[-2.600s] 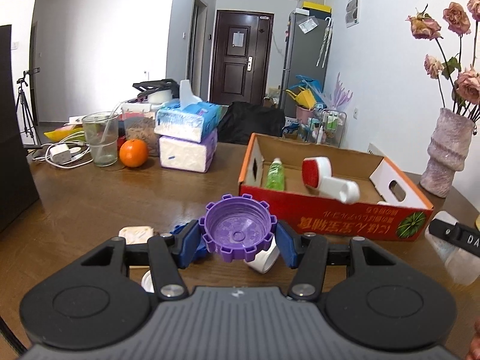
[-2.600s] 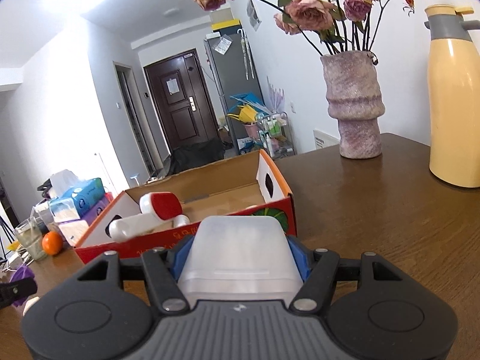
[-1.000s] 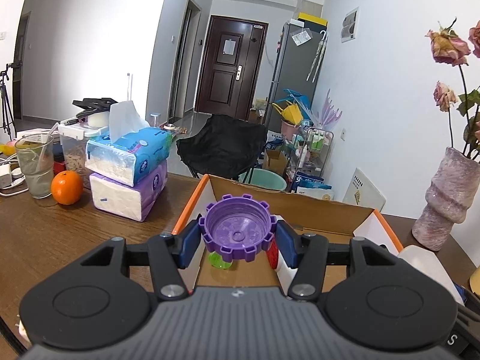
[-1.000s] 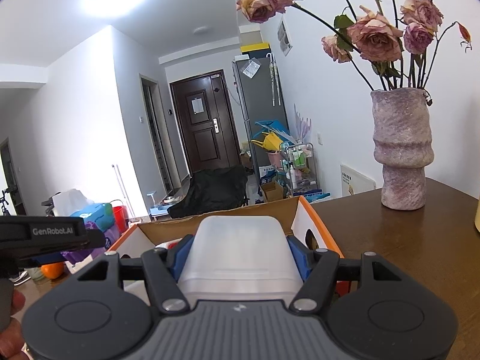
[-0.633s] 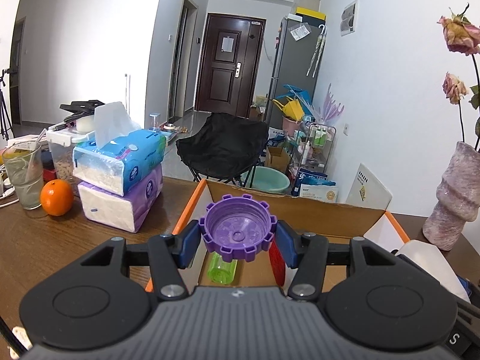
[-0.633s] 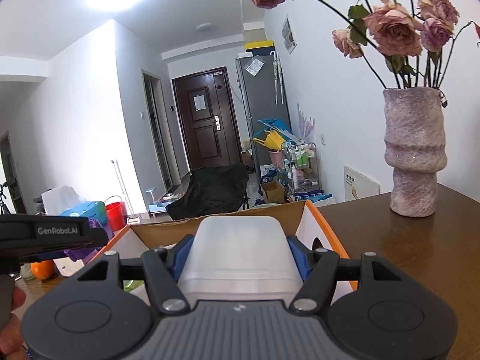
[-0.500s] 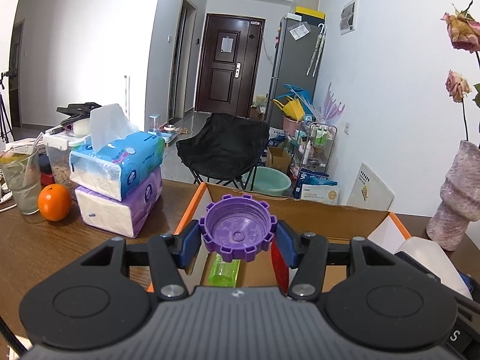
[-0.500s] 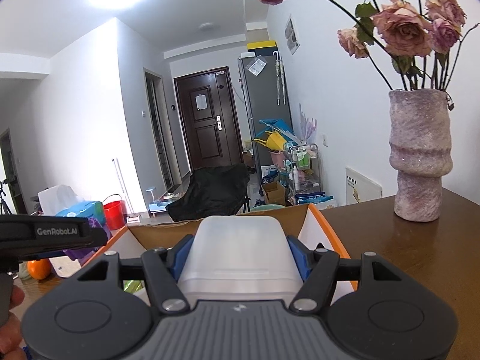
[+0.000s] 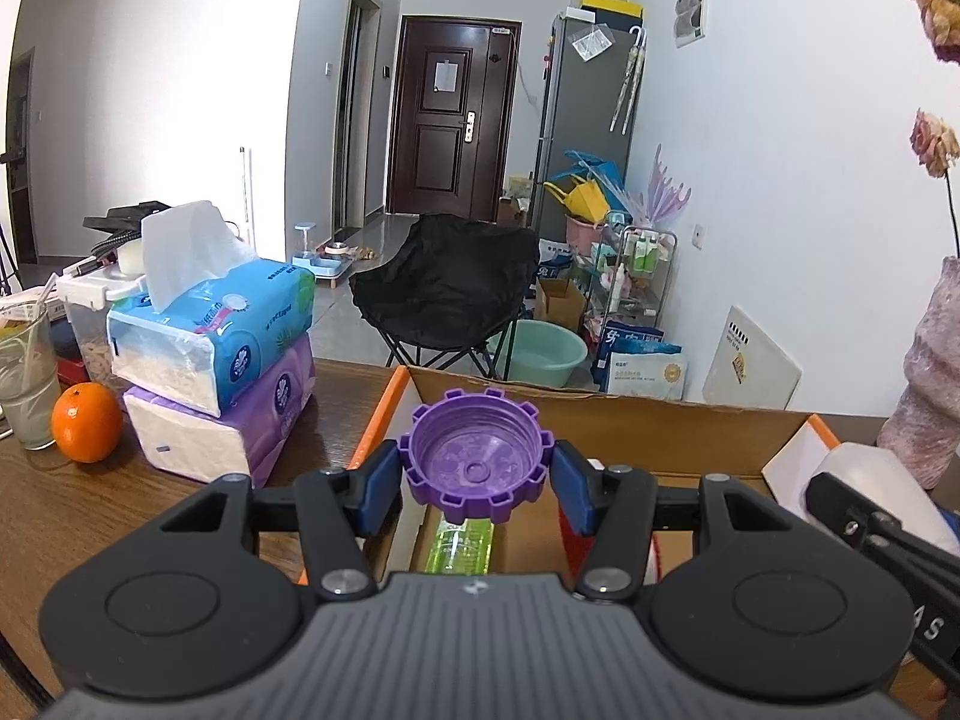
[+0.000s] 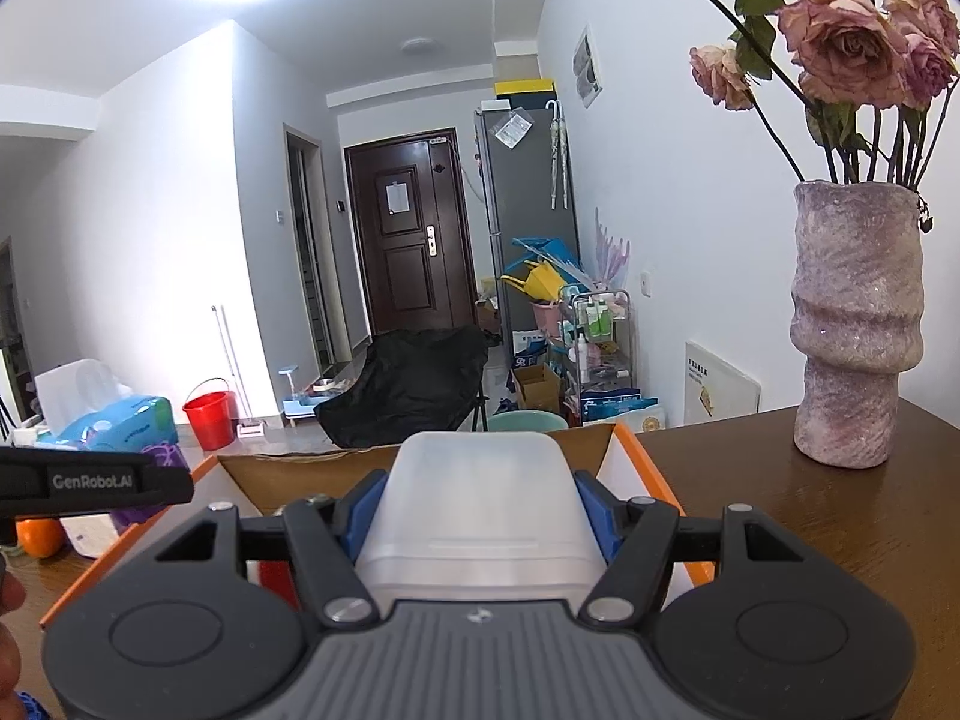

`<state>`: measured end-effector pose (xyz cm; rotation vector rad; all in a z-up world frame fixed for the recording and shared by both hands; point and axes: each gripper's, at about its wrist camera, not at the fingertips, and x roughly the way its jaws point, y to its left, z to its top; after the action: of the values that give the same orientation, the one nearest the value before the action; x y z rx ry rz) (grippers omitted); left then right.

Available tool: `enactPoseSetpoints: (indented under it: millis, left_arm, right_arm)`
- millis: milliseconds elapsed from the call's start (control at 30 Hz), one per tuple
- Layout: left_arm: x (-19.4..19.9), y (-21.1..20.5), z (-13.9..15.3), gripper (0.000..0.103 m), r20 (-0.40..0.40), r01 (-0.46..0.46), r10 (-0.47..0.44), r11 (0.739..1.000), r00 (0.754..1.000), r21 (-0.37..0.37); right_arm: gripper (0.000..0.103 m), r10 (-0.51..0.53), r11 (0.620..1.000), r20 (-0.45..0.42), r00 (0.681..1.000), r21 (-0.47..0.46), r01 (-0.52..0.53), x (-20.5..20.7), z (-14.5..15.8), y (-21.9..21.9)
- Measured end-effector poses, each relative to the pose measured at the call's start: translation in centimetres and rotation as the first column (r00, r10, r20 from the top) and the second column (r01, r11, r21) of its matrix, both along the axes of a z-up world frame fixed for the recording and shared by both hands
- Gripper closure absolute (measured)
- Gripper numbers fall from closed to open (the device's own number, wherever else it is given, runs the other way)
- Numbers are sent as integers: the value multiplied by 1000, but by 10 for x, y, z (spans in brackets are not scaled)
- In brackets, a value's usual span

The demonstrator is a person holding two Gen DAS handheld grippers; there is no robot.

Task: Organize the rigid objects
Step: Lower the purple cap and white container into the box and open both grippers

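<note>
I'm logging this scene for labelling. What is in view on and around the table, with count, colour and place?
cardboard box: one, brown with orange rim, ahead of both tools
green bottle: one, in the box
tissue packs: two, blue on purple, table left
orange: one, beside the packs
glass: one, clear, far left
vase: one, pinkish, table right, dried roses
folding chair: one, black, behind the table
purple cap: one, in left tool
white container: one, translucent, in right tool

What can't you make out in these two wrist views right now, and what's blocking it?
- Cardboard box floor, both views: mostly behind the grippers.
- Green bottle, left view: only a strip shows under the purple cap.
- Red item, right view: a sliver beside the translucent white container; identity unclear.
- Flowers, left view: cut by the frame edge.
</note>
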<state>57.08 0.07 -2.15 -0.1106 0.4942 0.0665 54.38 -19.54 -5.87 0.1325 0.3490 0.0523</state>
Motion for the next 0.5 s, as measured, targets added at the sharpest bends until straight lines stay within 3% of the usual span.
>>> enactPoseSetpoints:
  millis: [167, 233, 267, 300, 333, 367, 500]
  left_arm:
    - [5, 1, -3, 44, -31, 20, -20, 999, 999, 24]
    - [5, -1, -3, 21, -42, 21, -19, 999, 999, 45]
    - [3, -2, -1, 18, -36, 17, -15, 998, 999, 53]
    - [2, -3, 0, 10, -34, 14, -12, 998, 999, 61]
    - [1, -3, 1, 0, -34, 11, -9, 998, 999, 65]
    - [1, -3, 1, 0, -31, 10, -8, 998, 999, 64]
    - [0, -1, 3, 0, -34, 10, -8, 998, 999, 60]
  right_arm:
    - [38, -2, 1000, -37, 999, -24, 1, 7, -2, -3]
    - [38, -5, 999, -84, 996, -39, 1, 11, -4, -4]
    - [31, -11, 999, -99, 995, -41, 7, 13, -4, -5]
    - [18, -23, 999, -111, 994, -43, 19, 13, -5, -6]
    - [13, -38, 999, -116, 993, -42, 34, 14, -5, -7]
    - [5, -55, 998, -114, 992, -42, 51, 13, -5, -8]
    - [0, -65, 997, -113, 991, -41, 61, 13, -6, -10]
